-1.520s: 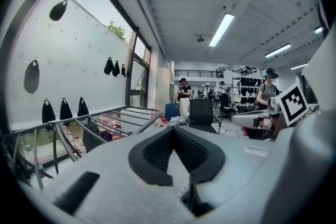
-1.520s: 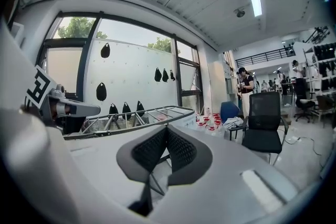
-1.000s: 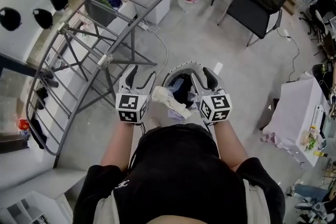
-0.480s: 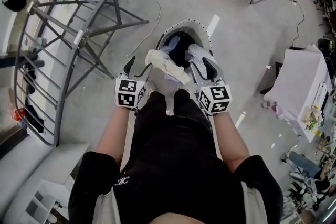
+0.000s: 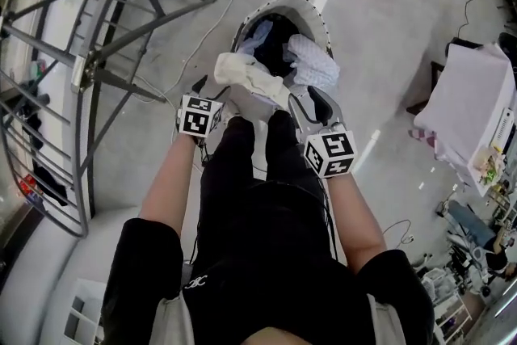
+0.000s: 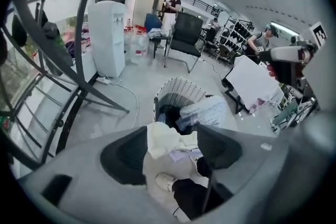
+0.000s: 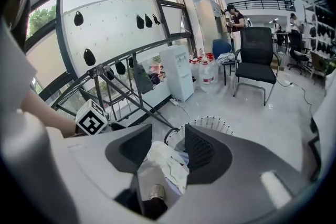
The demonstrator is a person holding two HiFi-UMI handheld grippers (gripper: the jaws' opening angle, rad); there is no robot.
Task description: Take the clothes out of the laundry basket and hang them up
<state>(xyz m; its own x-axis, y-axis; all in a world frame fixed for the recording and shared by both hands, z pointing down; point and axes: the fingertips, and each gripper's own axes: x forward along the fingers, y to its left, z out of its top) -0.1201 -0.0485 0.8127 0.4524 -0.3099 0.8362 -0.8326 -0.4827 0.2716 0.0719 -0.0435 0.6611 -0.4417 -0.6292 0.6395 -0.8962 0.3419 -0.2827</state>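
At mid-frame, left gripper [image 5: 212, 93], jaws just widening, and right gripper [image 5: 310, 96] are gaping empty, targeting the cream garment [image 5: 246, 77] draped on the laundry basket [image 5: 321, 10].

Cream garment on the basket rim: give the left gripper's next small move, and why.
Probably ease the left gripper down onto the cream garment and close. Its jaws have just been opening and stand wide; the garment, draped over the laundry basket's near rim, shows straight ahead between them, not yet gripped.

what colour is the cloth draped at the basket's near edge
The cloth is cream; the head view shows it best.
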